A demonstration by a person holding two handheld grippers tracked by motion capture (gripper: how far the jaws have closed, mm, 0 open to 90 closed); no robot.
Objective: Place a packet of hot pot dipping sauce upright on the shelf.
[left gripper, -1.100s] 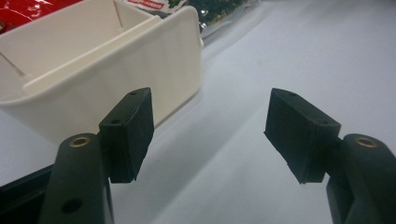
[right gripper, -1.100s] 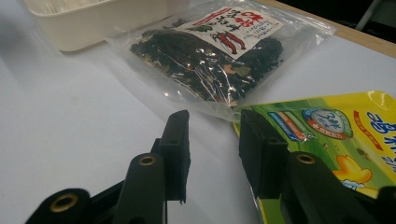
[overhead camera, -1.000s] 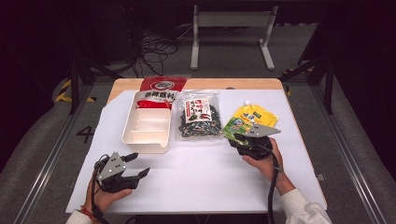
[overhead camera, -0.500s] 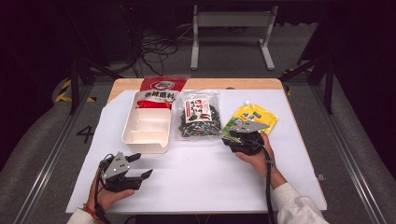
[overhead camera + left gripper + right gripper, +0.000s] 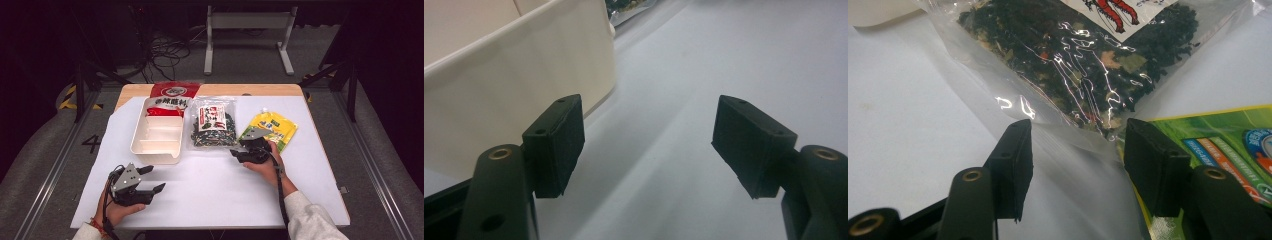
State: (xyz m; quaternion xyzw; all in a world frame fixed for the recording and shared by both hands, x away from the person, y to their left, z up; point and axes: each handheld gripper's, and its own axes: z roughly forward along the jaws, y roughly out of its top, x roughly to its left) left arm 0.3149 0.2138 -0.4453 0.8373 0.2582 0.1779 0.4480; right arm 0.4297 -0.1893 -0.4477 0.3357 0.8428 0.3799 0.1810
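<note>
Right gripper view: right gripper [image 5: 1075,150] jaws wide, astride the clear bag's [image 5: 1083,65] corner, frame centre
Left gripper [image 5: 649,145]: wide, idle
Risk: slippery film could slide free

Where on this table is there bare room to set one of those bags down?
The widest bare patch is the near middle, between the left gripper and the right gripper, below the white tray. The near right corner is bare too. The far half is crowded: tray, red bag, clear bag, yellow bag.
</note>
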